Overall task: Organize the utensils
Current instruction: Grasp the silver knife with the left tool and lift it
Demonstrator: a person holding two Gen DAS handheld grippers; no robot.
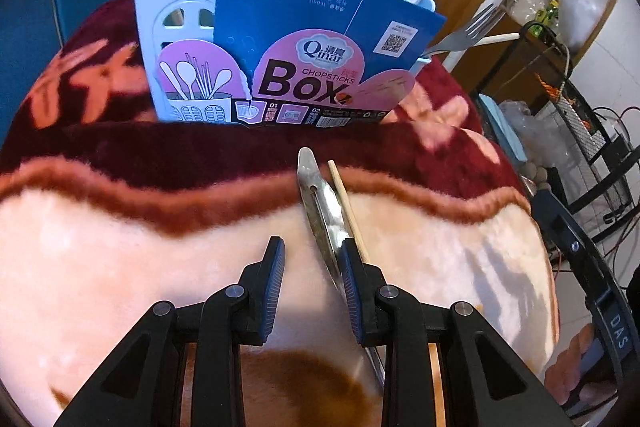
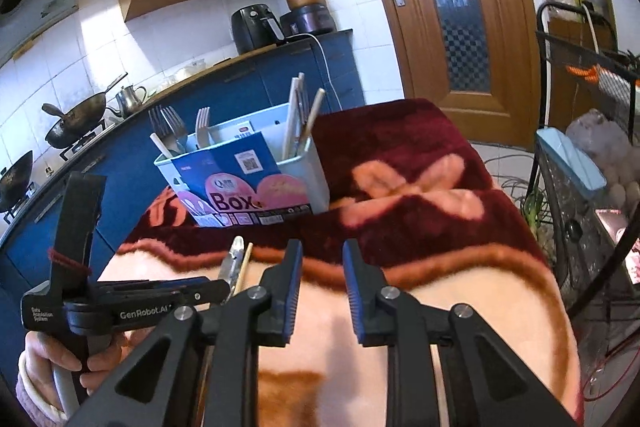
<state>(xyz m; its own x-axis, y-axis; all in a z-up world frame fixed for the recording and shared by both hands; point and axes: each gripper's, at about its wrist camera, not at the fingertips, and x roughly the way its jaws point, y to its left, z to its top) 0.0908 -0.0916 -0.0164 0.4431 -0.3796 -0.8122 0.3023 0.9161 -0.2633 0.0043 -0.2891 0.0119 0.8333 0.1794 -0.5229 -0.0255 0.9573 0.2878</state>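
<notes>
The utensil holder [image 1: 176, 15], pale blue with forks [image 2: 170, 127] and chopsticks [image 2: 298, 115] standing in it, sits on the far, dark red part of the blanket [image 1: 120, 267], its "Chopsticks Box" card [image 1: 316, 67] propped against its front. Nearer you than the holder, a metal utensil handle [image 1: 320, 203] and a single chopstick [image 1: 346, 207] lie side by side, touching. Your left gripper [image 1: 312, 275] is spread, its right finger [image 1: 352, 291] over both. Your right gripper [image 2: 320, 283], right of those two, is parted and holds nothing.
</notes>
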